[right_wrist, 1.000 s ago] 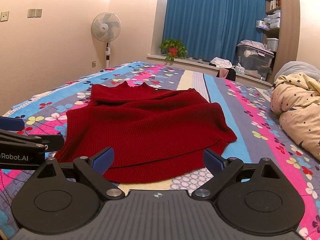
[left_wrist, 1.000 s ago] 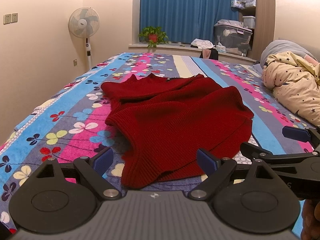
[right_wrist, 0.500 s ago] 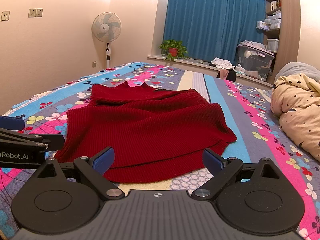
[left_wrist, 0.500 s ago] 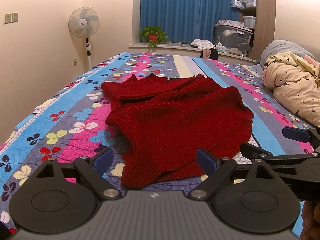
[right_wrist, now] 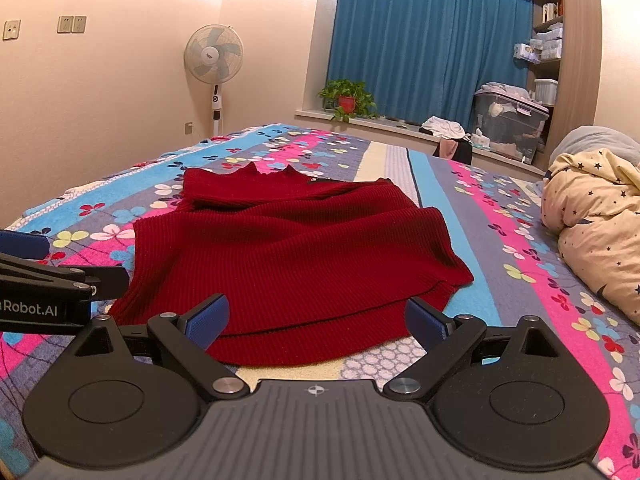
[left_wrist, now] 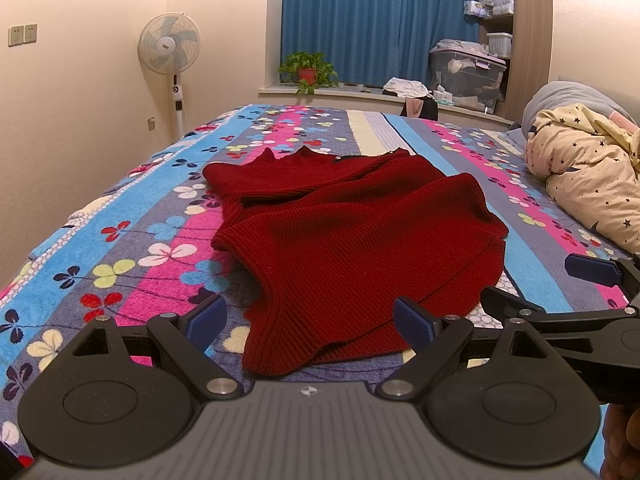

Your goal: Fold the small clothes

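Observation:
A dark red knitted sweater (left_wrist: 352,232) lies partly folded on the flowered bedspread (left_wrist: 132,240), collar at the far end, hem nearest me. It also shows in the right wrist view (right_wrist: 296,252). My left gripper (left_wrist: 310,320) is open and empty, just short of the hem's near left corner. My right gripper (right_wrist: 316,320) is open and empty, just short of the hem's middle. Each gripper shows in the other's view: the right one (left_wrist: 560,292) at the right edge, the left one (right_wrist: 48,272) at the left edge.
A bundled cream quilt with stars (left_wrist: 588,188) lies on the bed's right side. A standing fan (left_wrist: 170,48) is by the left wall. A window ledge holds a potted plant (left_wrist: 306,70), clothes and a plastic storage box (left_wrist: 466,70).

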